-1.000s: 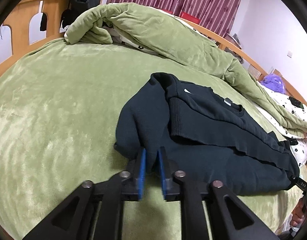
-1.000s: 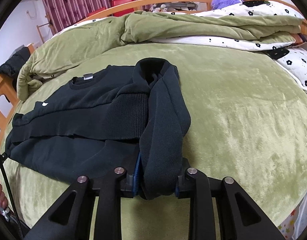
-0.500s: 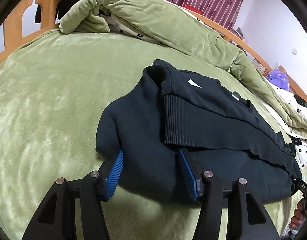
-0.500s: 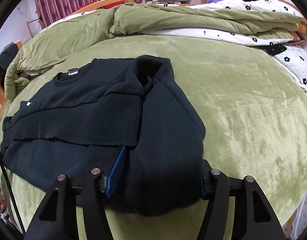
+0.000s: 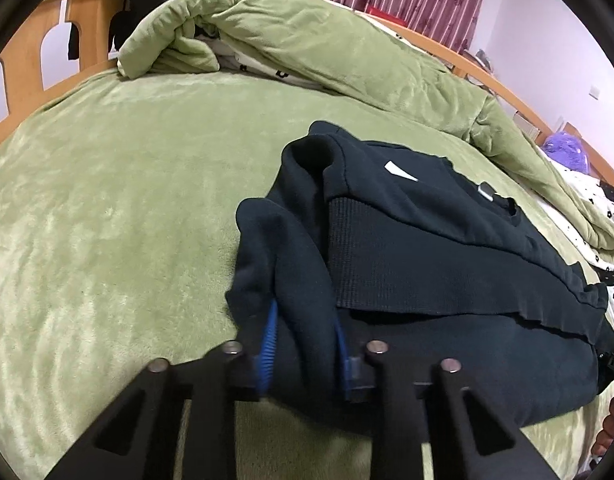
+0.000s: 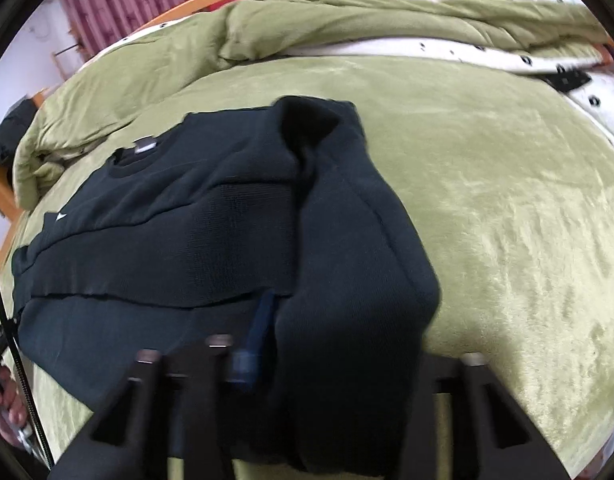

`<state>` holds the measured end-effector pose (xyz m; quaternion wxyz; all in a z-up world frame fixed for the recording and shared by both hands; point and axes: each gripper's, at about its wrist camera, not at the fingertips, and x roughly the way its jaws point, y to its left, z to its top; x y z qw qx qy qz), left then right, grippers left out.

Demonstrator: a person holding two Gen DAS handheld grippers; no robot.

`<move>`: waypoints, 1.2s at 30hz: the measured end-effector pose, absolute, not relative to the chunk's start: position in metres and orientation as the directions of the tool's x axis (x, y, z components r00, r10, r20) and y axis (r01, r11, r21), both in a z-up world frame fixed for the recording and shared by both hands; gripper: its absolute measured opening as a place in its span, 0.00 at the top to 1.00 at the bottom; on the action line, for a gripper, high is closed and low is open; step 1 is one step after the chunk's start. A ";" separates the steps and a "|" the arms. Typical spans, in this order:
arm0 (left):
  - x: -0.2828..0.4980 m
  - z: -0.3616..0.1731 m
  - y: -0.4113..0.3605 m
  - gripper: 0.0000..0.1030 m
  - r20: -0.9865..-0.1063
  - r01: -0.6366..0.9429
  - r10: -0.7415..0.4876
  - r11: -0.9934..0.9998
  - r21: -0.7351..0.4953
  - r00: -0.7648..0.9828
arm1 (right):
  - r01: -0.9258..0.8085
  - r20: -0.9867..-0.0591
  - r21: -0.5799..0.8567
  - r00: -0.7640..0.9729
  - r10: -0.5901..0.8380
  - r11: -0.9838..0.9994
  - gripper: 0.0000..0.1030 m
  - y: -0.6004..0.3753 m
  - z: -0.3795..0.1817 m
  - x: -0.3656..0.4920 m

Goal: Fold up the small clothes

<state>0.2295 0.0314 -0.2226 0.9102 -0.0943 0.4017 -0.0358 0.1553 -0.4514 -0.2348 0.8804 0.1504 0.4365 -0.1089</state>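
A black sweatshirt lies partly folded on the green bed cover, its ribbed hem band across the middle. My left gripper is shut on a bunched fold at the sweatshirt's near left edge, between its blue pads. In the right wrist view the sweatshirt fills the lower left. My right gripper sits around a thick fold of its near right edge. One blue pad shows; the other finger is hidden under cloth.
A rumpled green duvet with a white spotted lining is piled along the far side. The wooden bed frame stands at the left with dark clothes hung on it. A purple plush toy lies far right. The bed edge is just below both grippers.
Both grippers opened wide half a second ago. The left has since closed on a fold of the sweatshirt. The cloth at the right gripper is now lifted and bunched higher.
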 end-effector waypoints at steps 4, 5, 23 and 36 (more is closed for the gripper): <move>0.214 -0.213 0.033 0.84 -0.711 0.002 -0.144 0.980 -0.197 0.688 | 0.322 -0.788 0.212 0.614 -0.033 0.923 0.82 -0.454 -0.228 0.145; 0.211 -0.211 0.034 0.85 -0.709 0.005 -0.146 0.980 -0.197 0.690 | 0.319 -0.784 0.235 0.620 -0.015 0.918 0.82 -0.457 -0.226 0.141; 0.144 -0.193 0.039 0.85 -0.700 0.045 -0.157 0.983 -0.176 0.696 | 0.296 -0.803 0.176 0.595 -0.037 0.939 0.82 -0.441 -0.209 0.082; 0.136 -0.184 0.038 0.69 -0.708 0.019 -0.114 0.990 -0.140 0.697 | 0.309 -0.788 0.089 0.604 -0.122 0.947 0.76 -0.429 -0.195 0.067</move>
